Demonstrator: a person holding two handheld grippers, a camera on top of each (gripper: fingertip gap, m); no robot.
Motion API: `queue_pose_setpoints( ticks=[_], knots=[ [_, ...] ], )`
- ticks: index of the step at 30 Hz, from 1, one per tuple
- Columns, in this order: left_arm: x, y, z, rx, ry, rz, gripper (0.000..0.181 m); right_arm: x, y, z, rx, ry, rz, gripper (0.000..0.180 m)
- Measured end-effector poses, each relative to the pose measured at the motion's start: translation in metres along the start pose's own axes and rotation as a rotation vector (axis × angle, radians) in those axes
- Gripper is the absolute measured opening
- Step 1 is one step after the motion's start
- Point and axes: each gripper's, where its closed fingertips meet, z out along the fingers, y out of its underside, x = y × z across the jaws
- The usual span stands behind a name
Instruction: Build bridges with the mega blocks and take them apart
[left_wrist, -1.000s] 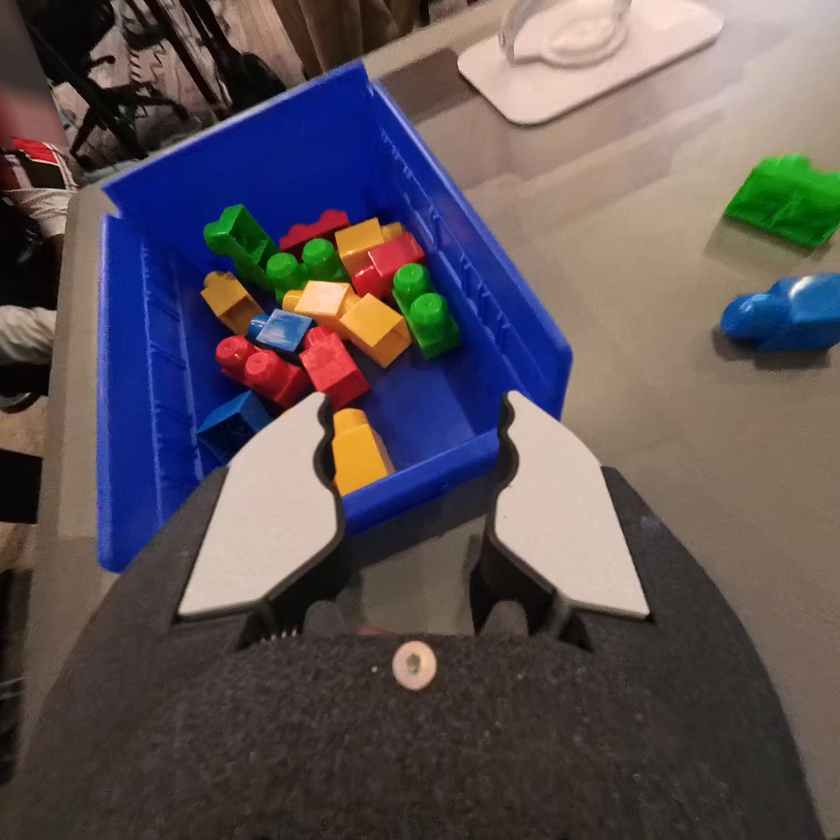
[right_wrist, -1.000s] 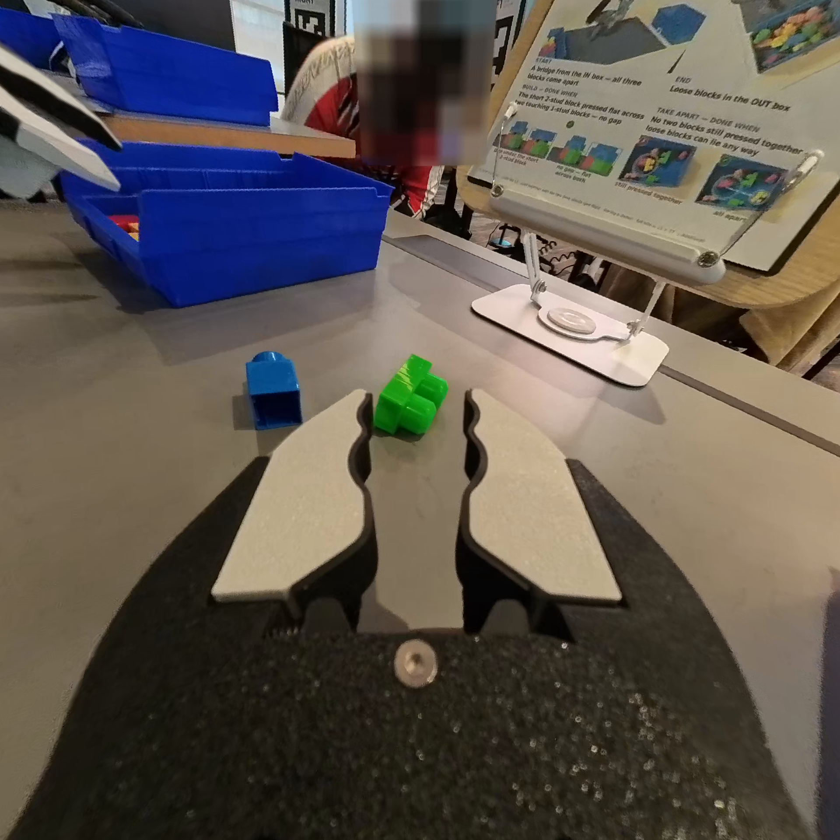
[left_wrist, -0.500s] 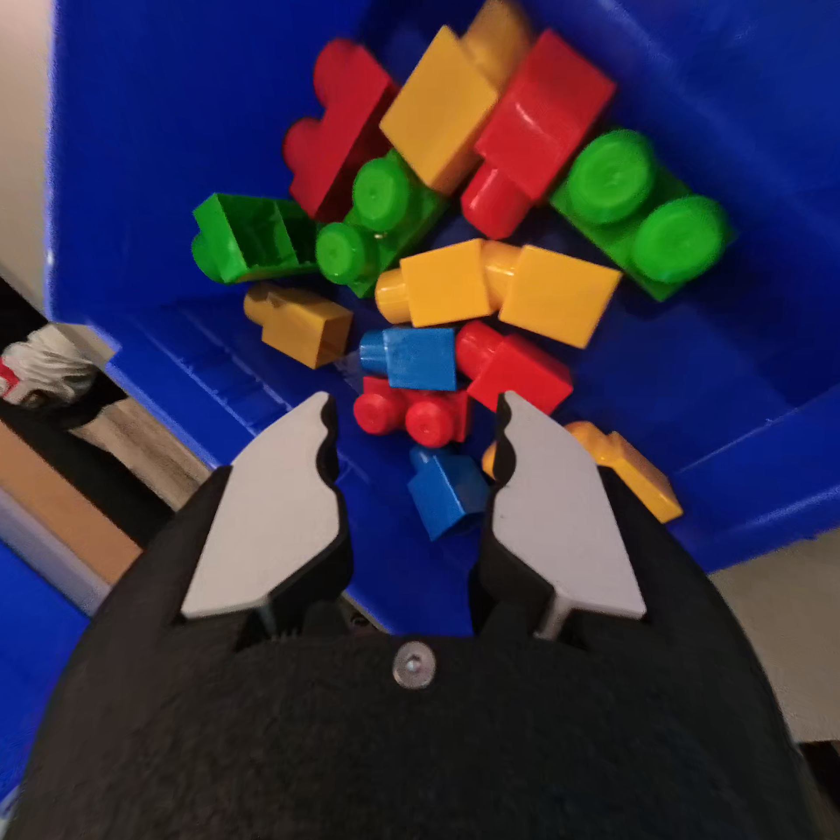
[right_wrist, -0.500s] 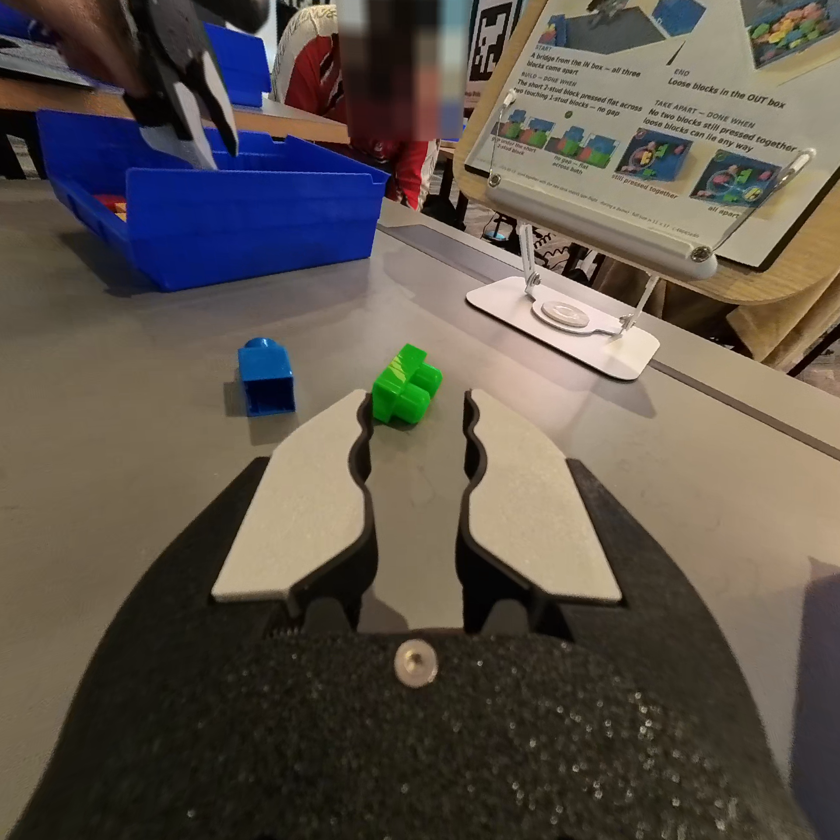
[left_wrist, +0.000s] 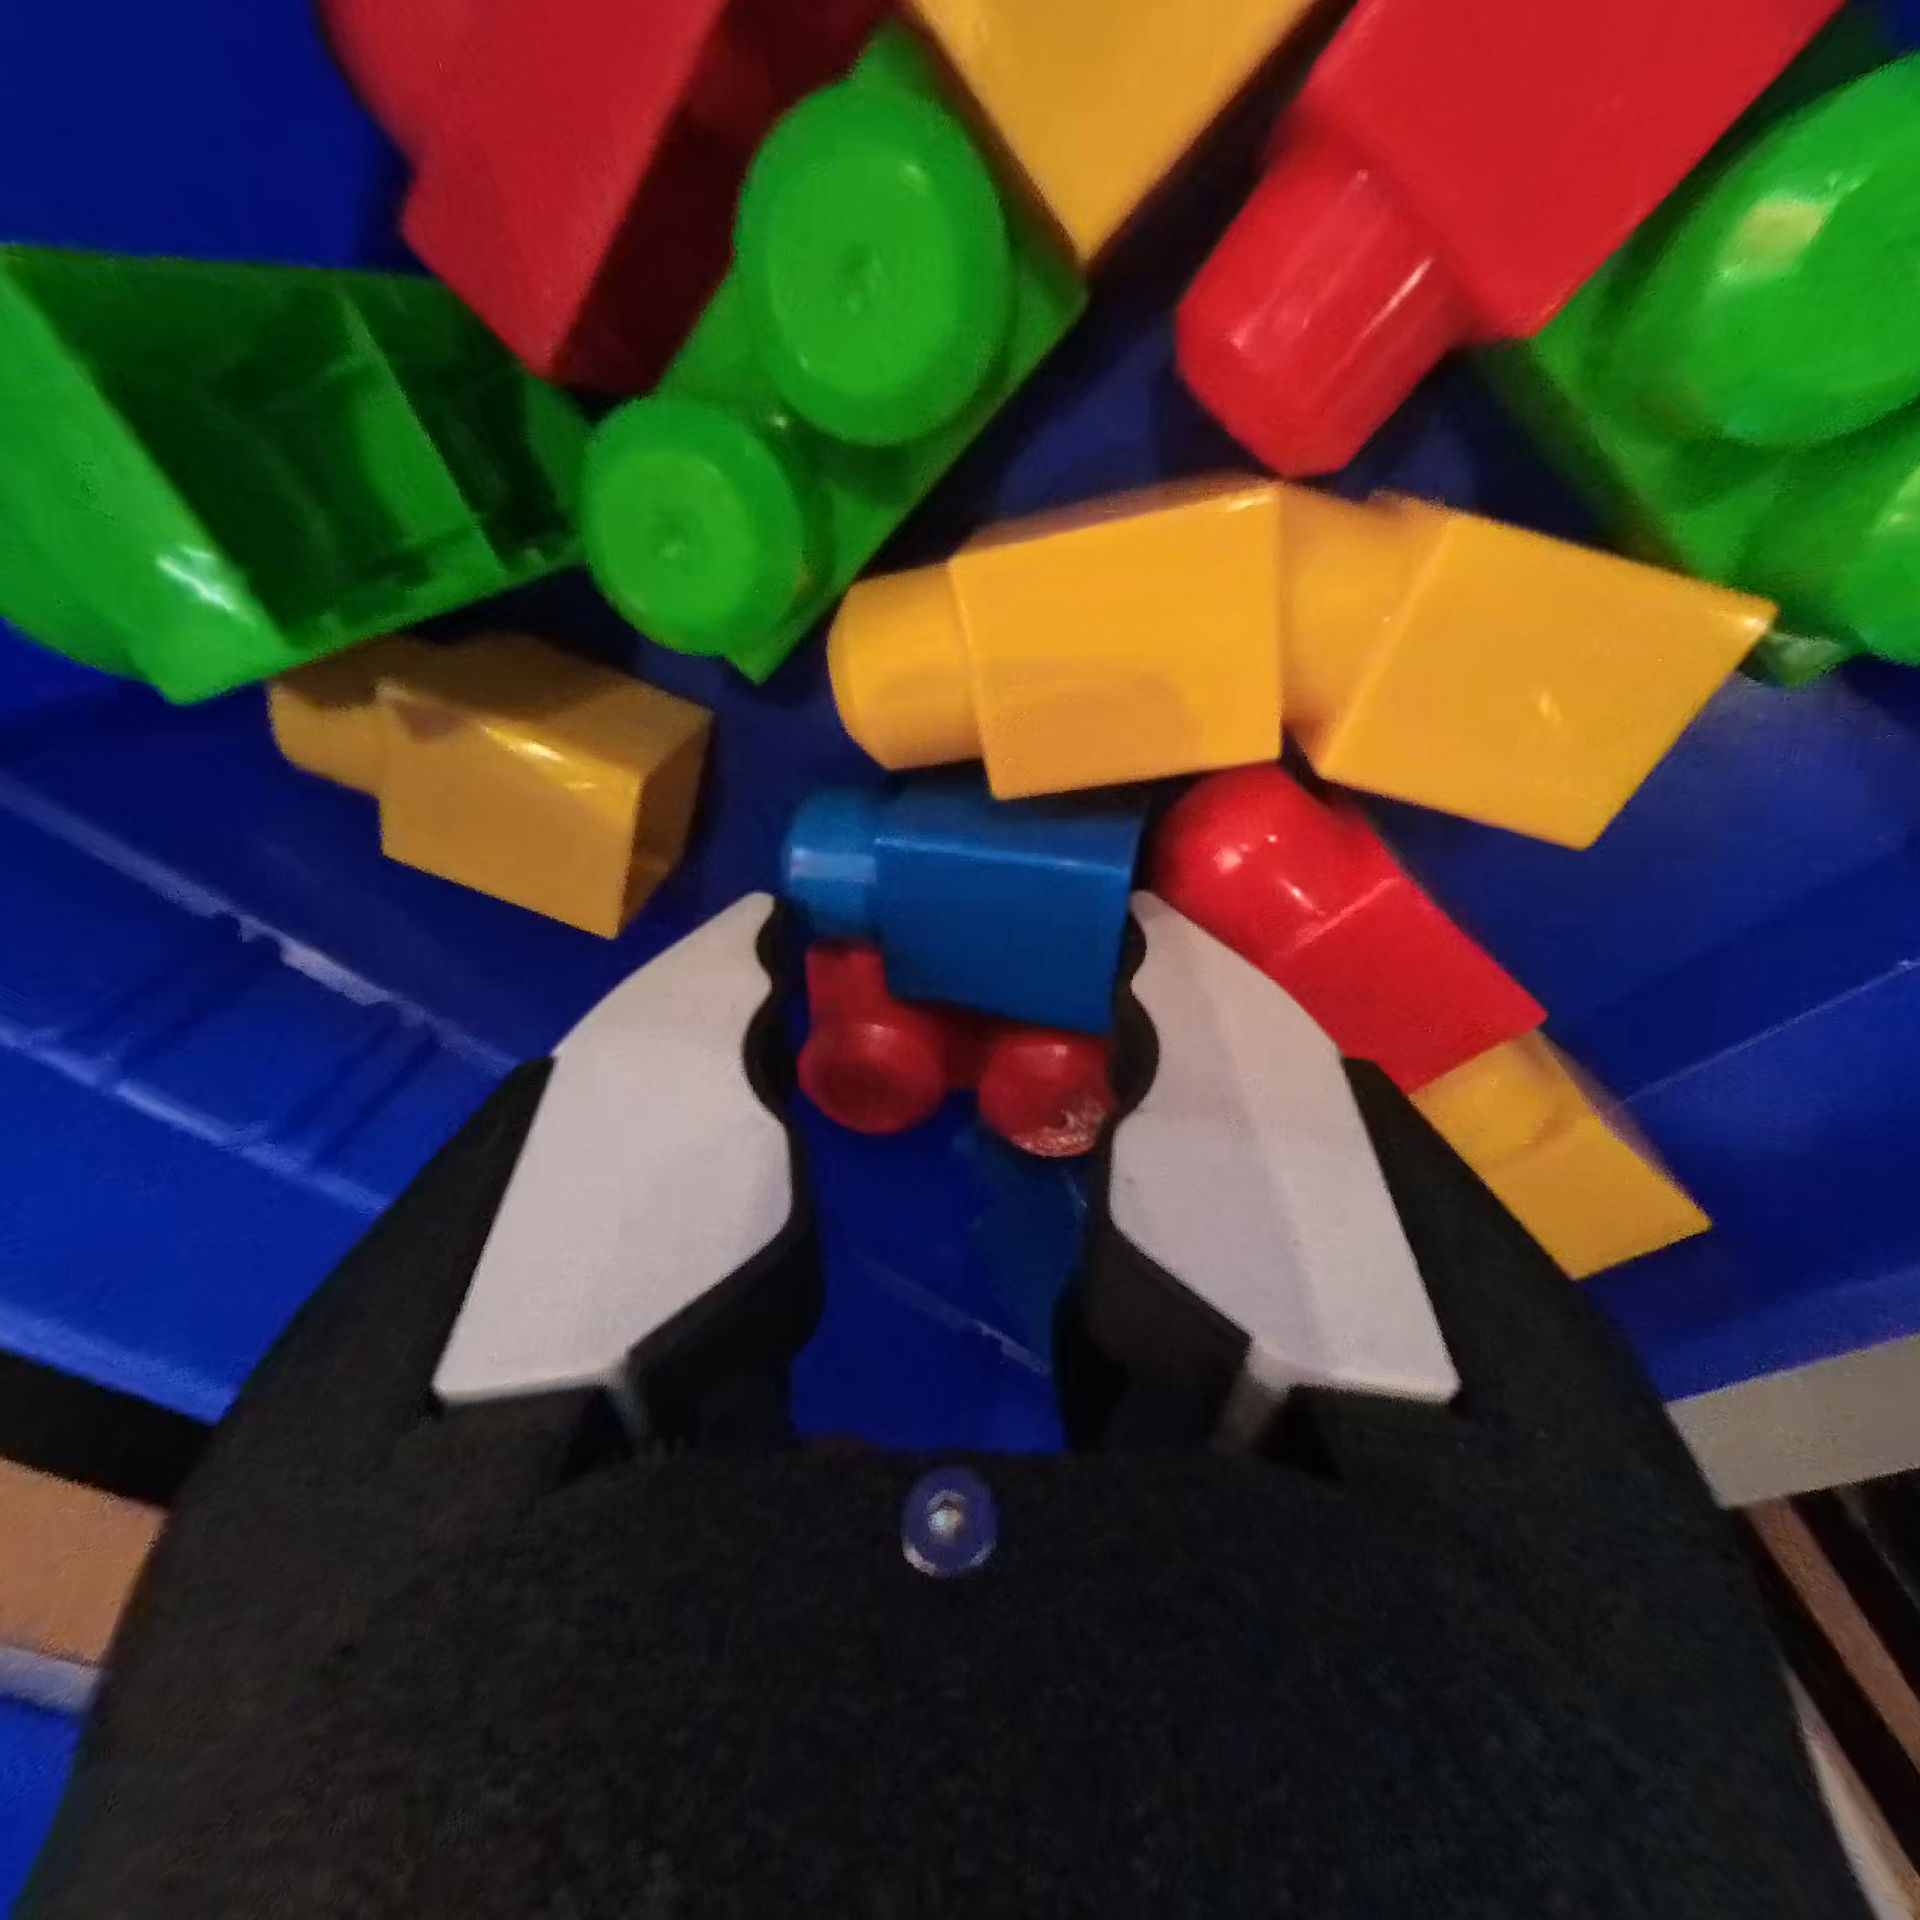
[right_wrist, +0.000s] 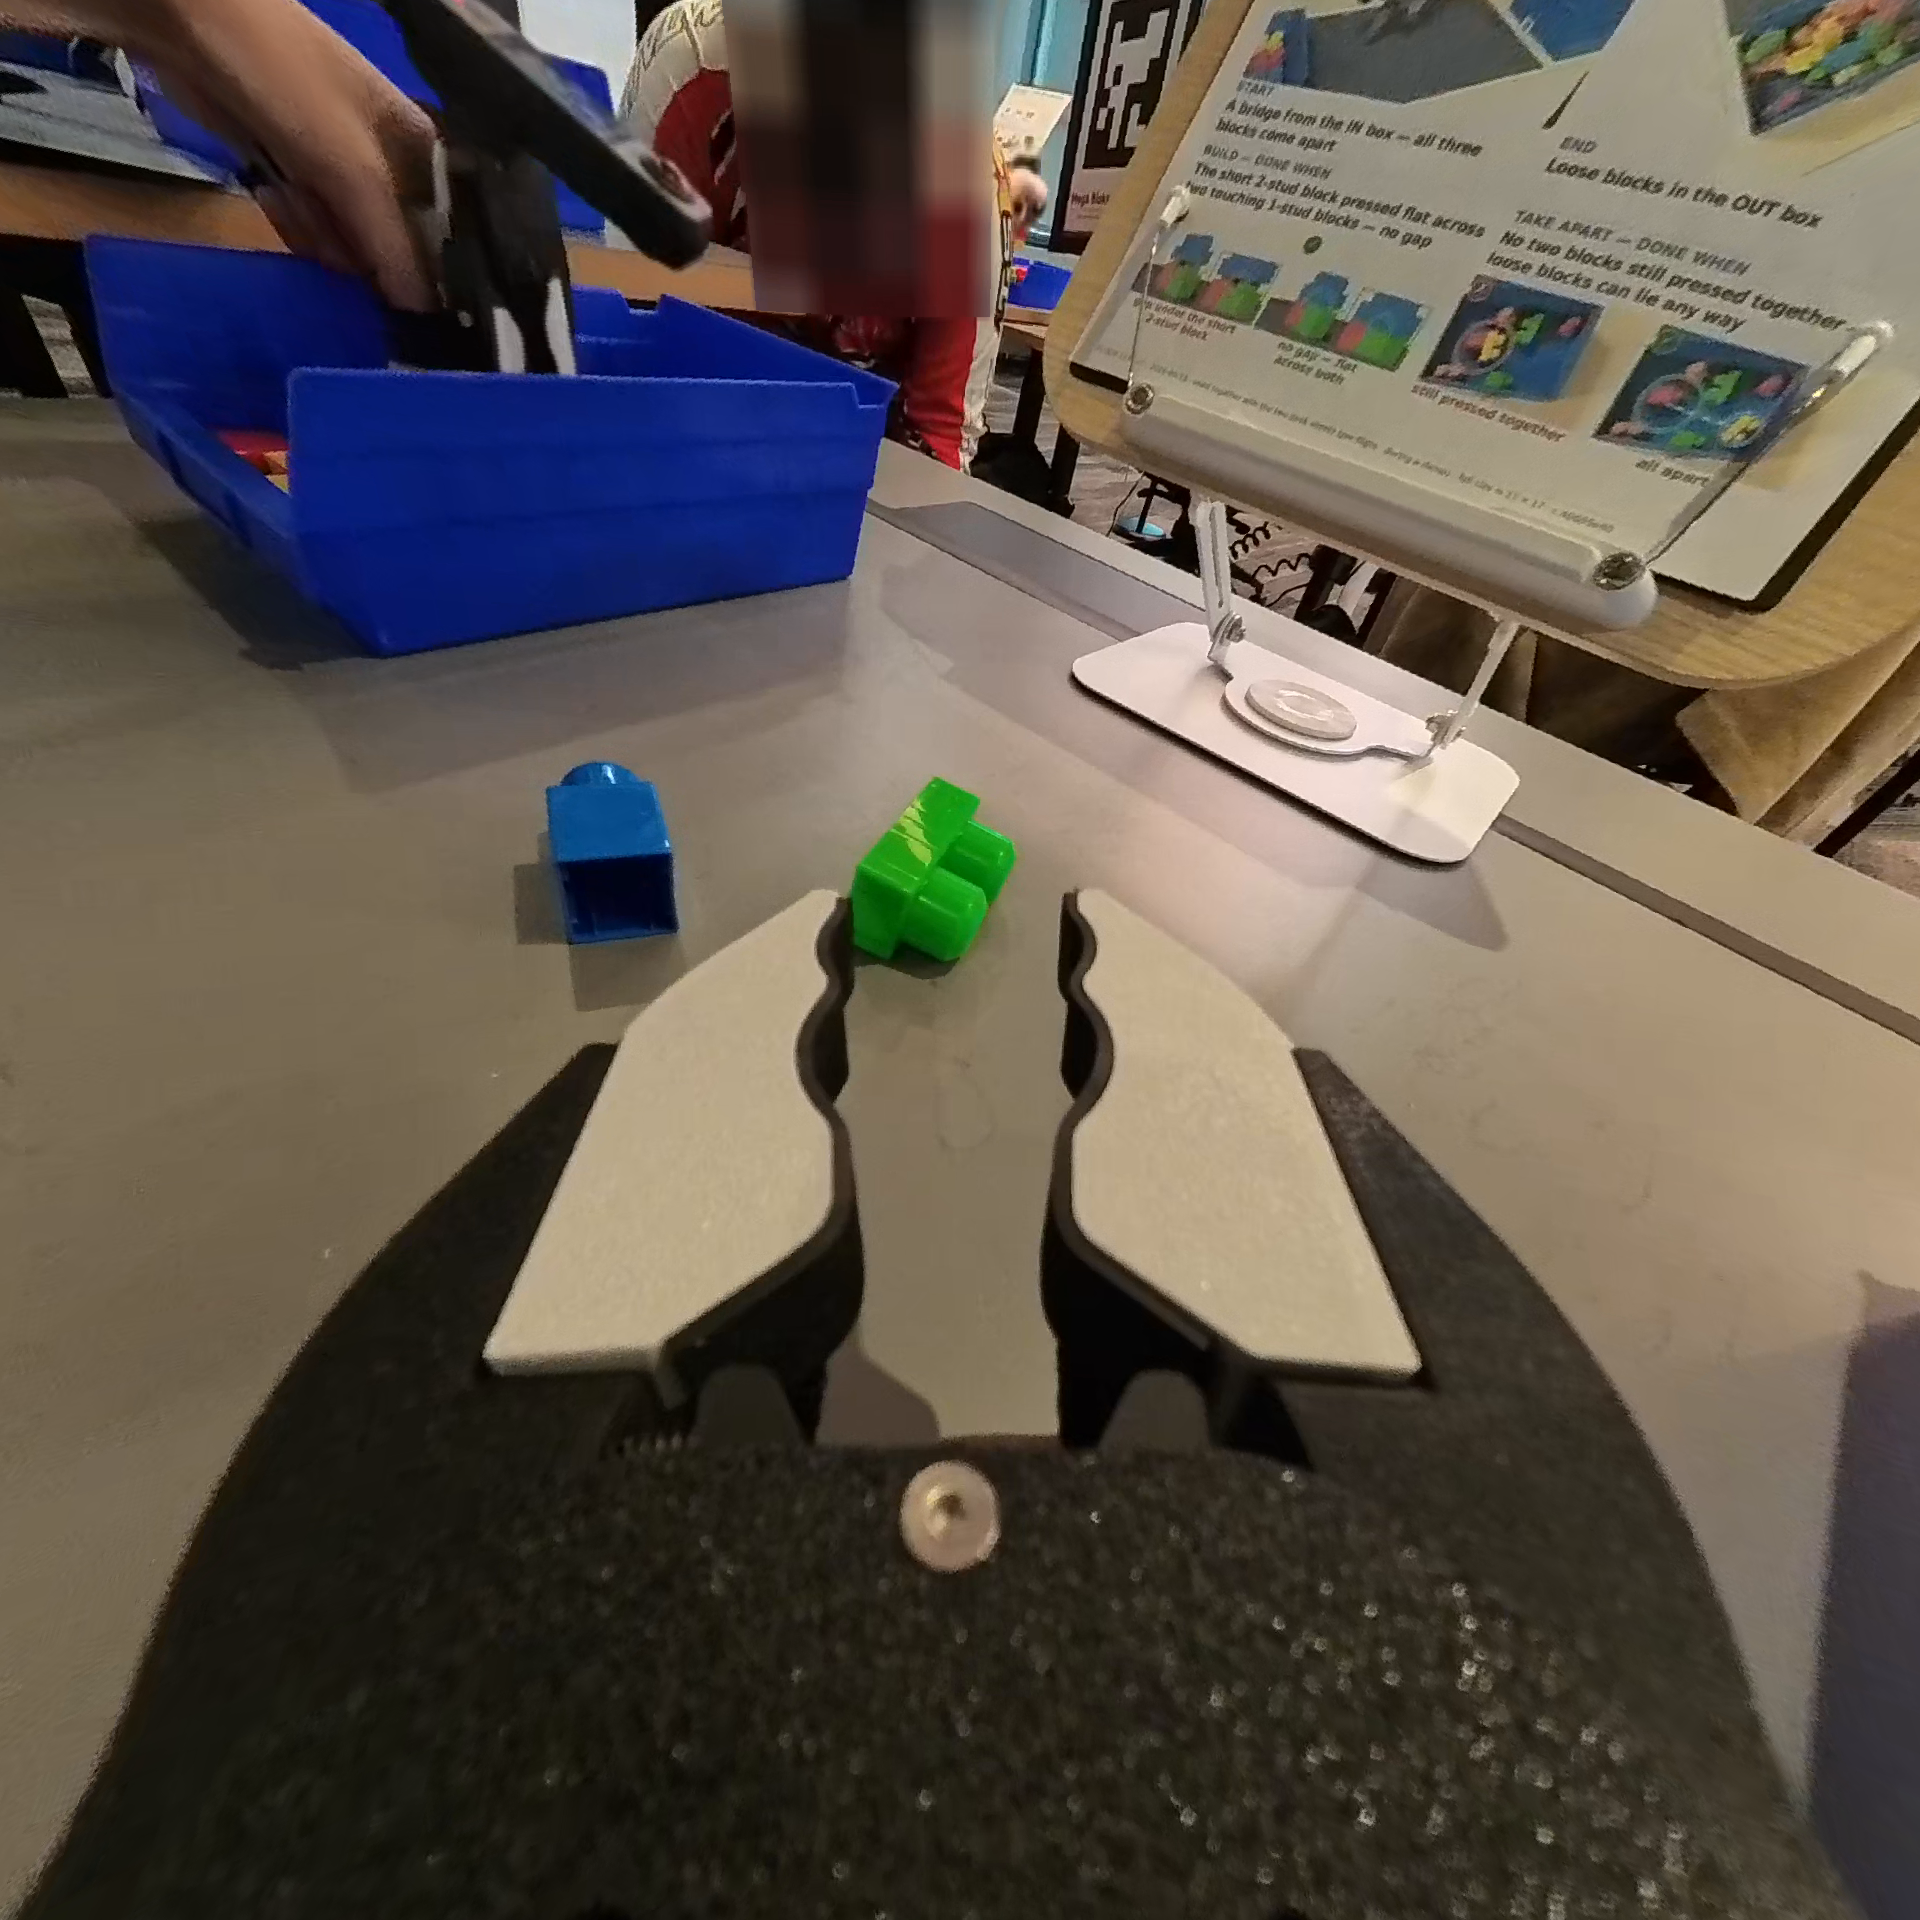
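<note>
My left gripper (left_wrist: 951, 925) is open, deep inside the blue bin (left_wrist: 208, 1091). Its fingers straddle a red two-stud block (left_wrist: 883, 1060) and a blue one-stud block (left_wrist: 997, 914) lying on it. Several red, green and yellow blocks crowd around them. My right gripper (right_wrist: 953, 909) is open and empty, low over the grey table (right_wrist: 260, 935). A green two-stud block (right_wrist: 925, 883) lies on its side just ahead of the fingertips. A blue one-stud block (right_wrist: 613, 862) lies left of it. The right wrist view also shows the left gripper (right_wrist: 509, 301) in the bin (right_wrist: 582, 499).
A yellow block (left_wrist: 1548, 1164) lies beside my left gripper's right finger, with a red block (left_wrist: 1340, 925) above it. An instruction sheet on a white stand (right_wrist: 1299, 748) is at the table's back right. A person's hand (right_wrist: 332, 156) holds the left gripper. More blue bins stand behind.
My left gripper has swung over the bin and dropped into it, so the red and blue blocks now sit between its fingers. My right gripper has barely moved.
</note>
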Motion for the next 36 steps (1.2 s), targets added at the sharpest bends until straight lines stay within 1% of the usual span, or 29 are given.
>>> queue_pose_setpoints(
  ticks=[5, 7, 9, 11, 14, 16, 20, 23, 26, 28, 30, 33, 36],
  knots=[
    [-0.001, -0.003, -0.001, -0.036, -0.047, 0.043, 0.057, -0.002, 0.0, 0.0, 0.001, -0.003, -0.007, 0.037],
    [-0.001, -0.006, -0.008, 0.004, -0.066, 0.061, 0.047, -0.001, 0.0, 0.0, 0.001, -0.004, -0.006, 0.037],
    [0.002, -0.013, -0.025, 0.096, -0.067, 0.059, 0.037, -0.001, 0.0, 0.0, 0.003, -0.004, -0.003, 0.037],
    [0.006, -0.014, -0.045, 0.155, -0.075, 0.051, 0.037, -0.002, -0.001, 0.0, 0.005, -0.008, 0.003, 0.037],
    [0.011, -0.005, -0.07, 0.167, -0.137, 0.061, 0.037, -0.003, -0.002, 0.0, 0.008, -0.015, 0.004, 0.037],
    [0.017, -0.004, -0.09, 0.213, -0.192, 0.05, 0.037, -0.004, -0.001, 0.0, 0.006, -0.014, -0.003, 0.037],
    [0.065, -0.015, -0.134, 0.365, -0.3, 0.065, 0.038, -0.005, -0.003, -0.001, 0.011, -0.018, -0.002, 0.037],
    [0.124, -0.024, -0.149, 0.432, -0.363, 0.09, 0.037, -0.006, -0.004, -0.001, 0.016, -0.026, 0.003, 0.037],
    [0.192, -0.037, -0.132, 0.446, -0.333, 0.102, 0.037, -0.008, -0.004, -0.002, 0.017, -0.028, -0.007, 0.037],
    [0.226, -0.044, -0.112, 0.395, -0.321, 0.073, 0.037, -0.009, -0.005, -0.002, 0.022, -0.032, -0.009, 0.036],
    [0.259, -0.055, -0.089, 0.352, -0.245, 0.07, 0.037, -0.01, -0.006, -0.002, 0.024, -0.036, -0.009, 0.036],
    [0.289, -0.071, -0.065, 0.311, -0.15, 0.074, 0.037, -0.011, -0.006, -0.002, 0.024, -0.042, -0.007, 0.037],
    [0.309, -0.082, -0.052, 0.293, -0.056, 0.042, 0.037, -0.012, -0.006, -0.001, 0.019, -0.046, -0.007, 0.037]
  ],
)
